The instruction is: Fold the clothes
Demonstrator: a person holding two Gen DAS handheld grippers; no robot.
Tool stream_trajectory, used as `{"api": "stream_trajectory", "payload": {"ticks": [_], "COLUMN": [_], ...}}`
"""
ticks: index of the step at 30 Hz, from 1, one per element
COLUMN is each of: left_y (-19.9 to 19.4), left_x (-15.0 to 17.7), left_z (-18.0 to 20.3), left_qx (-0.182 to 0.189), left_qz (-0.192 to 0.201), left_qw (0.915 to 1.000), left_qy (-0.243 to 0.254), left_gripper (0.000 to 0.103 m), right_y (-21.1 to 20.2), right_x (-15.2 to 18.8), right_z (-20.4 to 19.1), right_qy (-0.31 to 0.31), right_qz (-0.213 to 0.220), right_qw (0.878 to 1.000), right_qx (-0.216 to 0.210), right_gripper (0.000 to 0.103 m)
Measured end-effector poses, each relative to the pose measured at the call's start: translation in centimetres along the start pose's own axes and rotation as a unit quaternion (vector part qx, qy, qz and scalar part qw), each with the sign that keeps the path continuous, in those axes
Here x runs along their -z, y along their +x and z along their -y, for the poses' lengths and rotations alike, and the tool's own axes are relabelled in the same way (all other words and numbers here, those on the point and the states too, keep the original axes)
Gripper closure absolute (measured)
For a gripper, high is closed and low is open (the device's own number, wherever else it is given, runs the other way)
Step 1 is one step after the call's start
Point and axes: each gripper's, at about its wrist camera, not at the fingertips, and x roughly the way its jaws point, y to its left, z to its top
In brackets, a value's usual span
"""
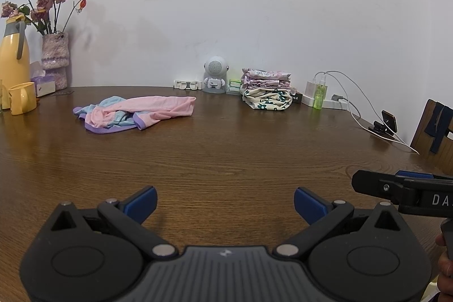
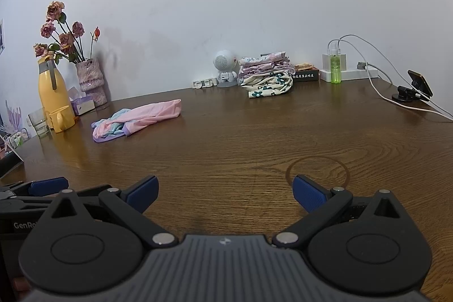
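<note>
closest in, the left gripper [image 1: 225, 201] and the right gripper [image 2: 225, 193] both hover low over the near part of the wooden table [image 1: 226, 154], jaws spread wide, nothing between the blue pads [image 1: 144, 201] of either one. they sit side by side, so close that each shows at the edge of the other's view — a likely trouble if both swing toward the same cloth at once and knock together.

the thing to fold, a crumpled pink and blue garment [image 1: 136, 112] with purple trim, lies well apart from both tools, toward the far left of the table. bare wood lies between, so nothing blocks the reach. the risk is in the grab, i judge: the cloth is bunched and layered, so a pinch may take two layers at once or only the trim, and the piece would drag in a heap rather than open flat.

beyond its left end stand a yellow mug [image 1: 22, 101], a drinking glass [image 2: 39, 120], a yellow flask [image 1: 12, 55] and a vase of dried roses [image 1: 55, 58] — a wide sweep while spreading the garment could tip them.

farther back against the wall sit a stack of folded clothes [image 1: 266, 89], a small astronaut figure [image 1: 215, 75], a green spray bottle [image 1: 320, 95] and a charger cable [image 1: 356, 109] trailing along the right edge, which could snag a gripper.
</note>
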Motion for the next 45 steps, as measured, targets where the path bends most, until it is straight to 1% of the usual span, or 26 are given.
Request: {"api": "stream_trajectory", "payload": {"ticks": [35, 41, 45], "left_y": [-0.4, -0.3, 0.0], "left_x": [-0.4, -0.5, -1.0], "left_z": [-0.2, -0.4, -1.0], "left_qx": [0.001, 0.002, -0.001], "left_qz": [0.002, -0.002, -0.004], "left_qw": [1.0000, 1.0000, 1.0000], "left_qy": [-0.003, -0.005, -0.007], "left_gripper": [0.000, 0.000, 0.000], "right_y": [0.1, 0.4, 1.1], "right_x": [-0.1, -0.2, -0.8], "right_z": [0.1, -0.2, -0.4], "right_qy": [0.000, -0.006, -0.012], "right_qz": [-0.006, -0.013, -0.022], "right_qw": [1.000, 1.000, 1.000], "right_qx": [-0.003, -0.008, -0.016], "right_gripper": [0.000, 0.000, 0.000]}}
